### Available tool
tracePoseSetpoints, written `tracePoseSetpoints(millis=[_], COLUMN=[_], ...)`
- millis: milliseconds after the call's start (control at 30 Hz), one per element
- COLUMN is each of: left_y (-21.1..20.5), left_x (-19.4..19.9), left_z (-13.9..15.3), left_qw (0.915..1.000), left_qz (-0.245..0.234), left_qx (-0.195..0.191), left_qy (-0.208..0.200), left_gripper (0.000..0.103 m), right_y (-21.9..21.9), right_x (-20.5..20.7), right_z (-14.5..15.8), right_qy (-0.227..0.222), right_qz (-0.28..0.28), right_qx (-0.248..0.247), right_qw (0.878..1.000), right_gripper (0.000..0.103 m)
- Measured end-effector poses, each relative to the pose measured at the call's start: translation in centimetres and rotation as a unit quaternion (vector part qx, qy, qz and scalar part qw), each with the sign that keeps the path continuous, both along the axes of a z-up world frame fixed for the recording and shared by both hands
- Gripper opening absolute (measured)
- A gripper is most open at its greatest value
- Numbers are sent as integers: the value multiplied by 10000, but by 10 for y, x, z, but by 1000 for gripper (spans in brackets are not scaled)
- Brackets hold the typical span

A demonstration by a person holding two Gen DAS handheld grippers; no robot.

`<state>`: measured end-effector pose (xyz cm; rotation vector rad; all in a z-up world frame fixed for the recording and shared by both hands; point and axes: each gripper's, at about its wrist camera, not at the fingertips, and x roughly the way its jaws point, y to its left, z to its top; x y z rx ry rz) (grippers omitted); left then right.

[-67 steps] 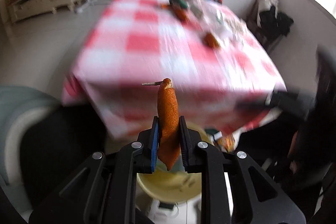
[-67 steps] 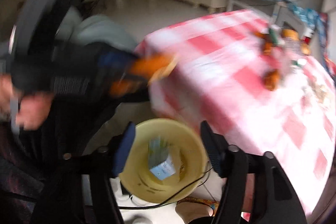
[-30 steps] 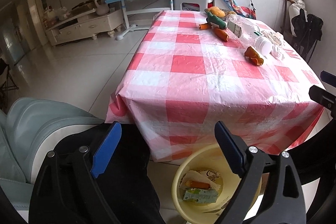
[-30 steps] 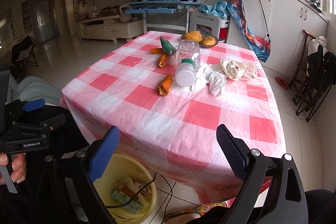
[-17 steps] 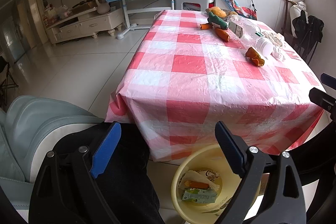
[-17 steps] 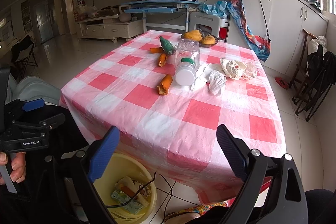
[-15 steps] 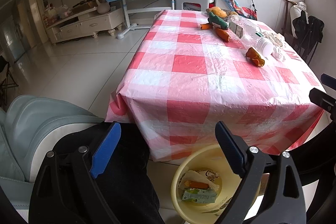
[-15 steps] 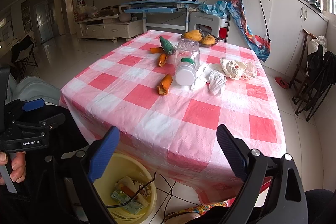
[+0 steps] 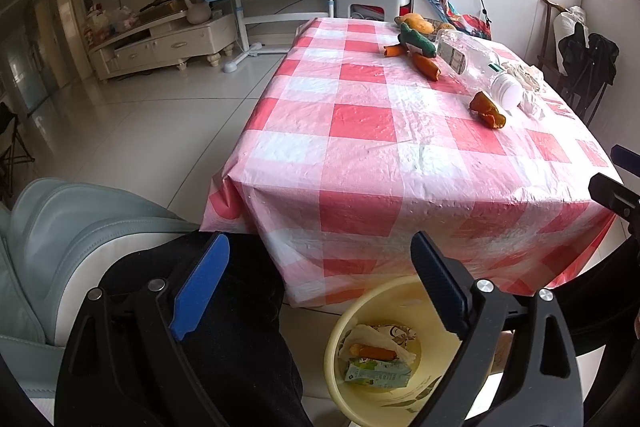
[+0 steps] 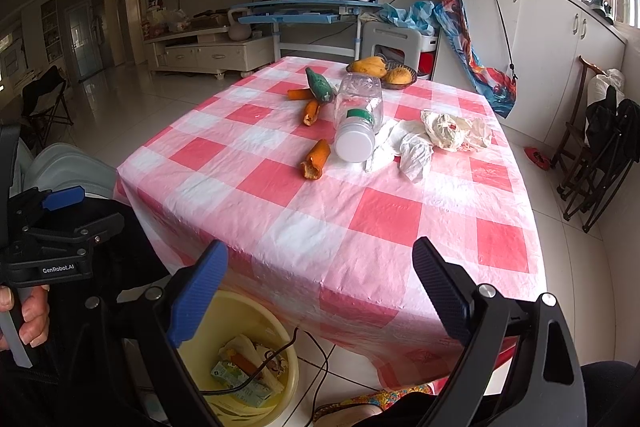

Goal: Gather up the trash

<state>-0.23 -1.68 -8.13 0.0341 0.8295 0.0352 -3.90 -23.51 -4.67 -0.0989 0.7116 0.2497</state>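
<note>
A yellow bin (image 9: 340, 343) (image 10: 280, 331) stands on the floor below the near edge of the red-checked table (image 9: 360, 155) (image 10: 320, 219). It holds an orange peel (image 9: 370, 351), a green carton (image 9: 376, 373) and paper. My left gripper (image 9: 320, 287) hangs open and empty above the bin. My right gripper (image 10: 320, 291) is open and empty over the table's near edge. On the table lie orange peels (image 10: 315, 159) (image 10: 311, 111), a clear plastic bottle (image 10: 358, 117), a green wrapper (image 10: 319, 85) and crumpled tissues (image 10: 416, 143).
A fruit bowl (image 10: 384, 71) sits at the table's far end. A pale armchair (image 9: 60, 239) is at the left. A cable (image 10: 296, 351) hangs into the bin. A folded black chair (image 10: 600, 155) stands at the right, white cabinets (image 10: 540, 39) behind.
2.2 s ago my left gripper was shut on an orange peel above the bin; now it is open and the peel lies in the bin. Over the last second nothing has moved.
</note>
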Motion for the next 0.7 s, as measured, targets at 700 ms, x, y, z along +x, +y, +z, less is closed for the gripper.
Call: tracePoseSetpoints(millis=[700], left_y=[0], left_x=[1], left_z=[0], left_qw=[9999], left_qz=[64], left_qx=[-85], left_qy=[-28], left_gripper=[90], right_y=[-1], right_x=[-1], right_z=[-1], right_qy=[-18], right_qz=[-11], right_qx=[36], right_qw=[10000], right_gripper=[89])
